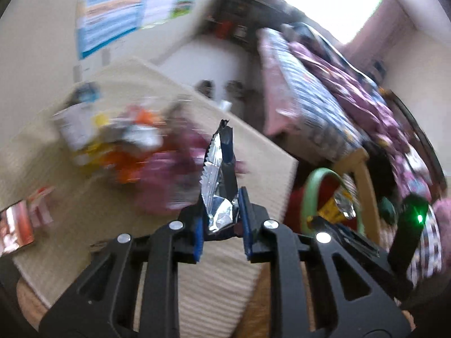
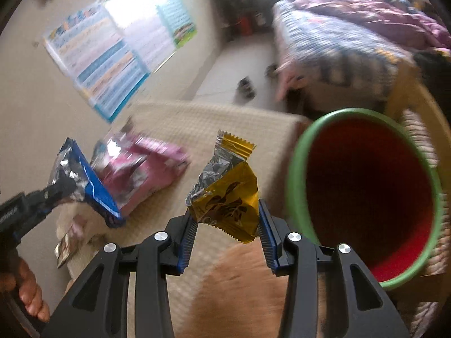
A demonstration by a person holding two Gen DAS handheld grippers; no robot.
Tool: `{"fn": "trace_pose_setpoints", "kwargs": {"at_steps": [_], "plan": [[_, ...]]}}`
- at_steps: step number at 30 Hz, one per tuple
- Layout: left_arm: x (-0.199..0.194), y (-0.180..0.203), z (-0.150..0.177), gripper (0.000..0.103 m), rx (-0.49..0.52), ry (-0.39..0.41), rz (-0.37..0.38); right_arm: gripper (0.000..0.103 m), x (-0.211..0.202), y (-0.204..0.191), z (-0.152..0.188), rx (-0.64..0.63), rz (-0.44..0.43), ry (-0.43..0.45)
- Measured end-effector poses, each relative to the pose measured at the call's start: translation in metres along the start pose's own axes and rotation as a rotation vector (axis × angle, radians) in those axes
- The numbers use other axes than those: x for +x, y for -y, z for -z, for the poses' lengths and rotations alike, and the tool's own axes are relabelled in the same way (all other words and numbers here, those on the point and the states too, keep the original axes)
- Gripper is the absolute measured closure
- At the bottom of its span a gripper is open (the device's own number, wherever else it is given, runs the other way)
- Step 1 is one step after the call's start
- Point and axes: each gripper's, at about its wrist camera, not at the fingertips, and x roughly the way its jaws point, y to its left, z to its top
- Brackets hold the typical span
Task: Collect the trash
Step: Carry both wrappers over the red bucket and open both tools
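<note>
My left gripper (image 1: 221, 211) is shut on a blue and silver foil wrapper (image 1: 218, 174) that stands up between its fingers. It also shows in the right wrist view (image 2: 84, 180), held at the left. My right gripper (image 2: 225, 219) is shut on a yellow and silver wrapper (image 2: 228, 194), just left of the mouth of a red bin with a green rim (image 2: 366, 191). In the left wrist view the bin (image 1: 315, 194) is at the right, with the yellow wrapper (image 1: 338, 205) in front of it.
A blurred pile of wrappers and packets (image 1: 121, 143) lies on the beige mat (image 1: 84, 197). A pink packet (image 2: 146, 169) lies on the mat. A bed with patterned covers (image 1: 324, 90) stands at the right. Posters (image 2: 112, 53) hang on the wall.
</note>
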Motion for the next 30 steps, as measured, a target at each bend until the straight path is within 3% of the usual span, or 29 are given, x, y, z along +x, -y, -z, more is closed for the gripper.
{"fn": "trace_pose_setpoints", "kwargs": {"at_steps": [5,9,16,18,19,22,23,30], "plan": [[0.03,0.069,-0.004,0.083,0.084,-0.062,0.164,0.062,-0.025,0.054,-0.006,0.085,0.11,0.062],[0.054,0.121,-0.002,0.083,0.168,-0.101,0.244,0.062,-0.038,0.096,0.003,0.168,0.188,0.074],[0.081,0.185,0.011,0.078,0.286,-0.166,0.3,0.062,-0.05,0.132,0.011,0.235,0.243,0.071],[0.085,0.191,0.014,0.048,0.296,-0.177,0.299,0.054,-0.052,0.136,0.013,0.248,0.256,0.074],[0.083,0.192,0.016,0.044,0.296,-0.158,0.302,0.052,-0.053,0.139,0.013,0.254,0.255,0.08],[0.082,0.193,0.019,0.038,0.314,-0.145,0.285,0.038,-0.053,0.143,0.014,0.262,0.268,0.089],[0.081,0.191,0.02,0.037,0.318,-0.143,0.275,0.029,-0.052,0.144,0.014,0.262,0.28,0.085],[0.068,0.155,0.017,0.032,0.268,-0.112,0.218,0.029,-0.053,0.134,0.012,0.252,0.261,0.091]]}}
